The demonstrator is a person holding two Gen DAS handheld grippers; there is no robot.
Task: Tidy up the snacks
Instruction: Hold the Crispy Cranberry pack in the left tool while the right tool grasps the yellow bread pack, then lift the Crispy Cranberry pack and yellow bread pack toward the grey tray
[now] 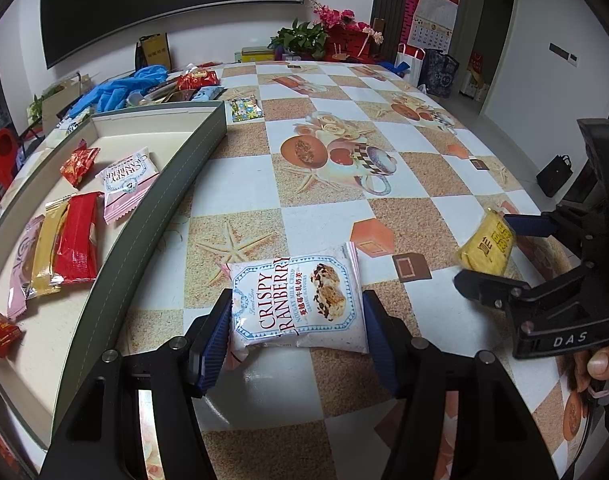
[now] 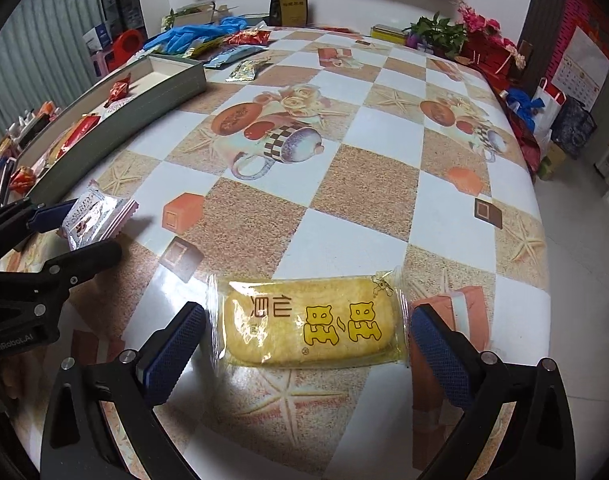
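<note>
Round table with a glossy checked cloth printed with fruit, cups and starfish: the middle of the cloth lies bare between the two grippers and the far clutter, and its curved edge drops to a pale tiled floor at the right of the right wrist view.

Left gripper: jaws at a middling spread, blue ribbed pads on both sides of the white-and-pink "Crispy Cranberry" nougat packet. The left pad meets the wrapper's edge and the right pad lies against its other side (a firm squeeze cannot be confirmed from this angle). The packet seems to rest flat on the cloth.

Right gripper: jaws wide, each blue pad just clear of the crimped ends of the clear-wrapped yellow cake bar with cartoon lettering, which lies flat between them.

Long shallow grey-walled cardboard tray with a cream floor, along the table's left side, holds a second cranberry packet, a crumpled red sweet wrapper, a flat red sachet, a gold sachet and a pale pink one.

Beyond the tray's far end: blue disposable gloves and loose snack packets.
</note>
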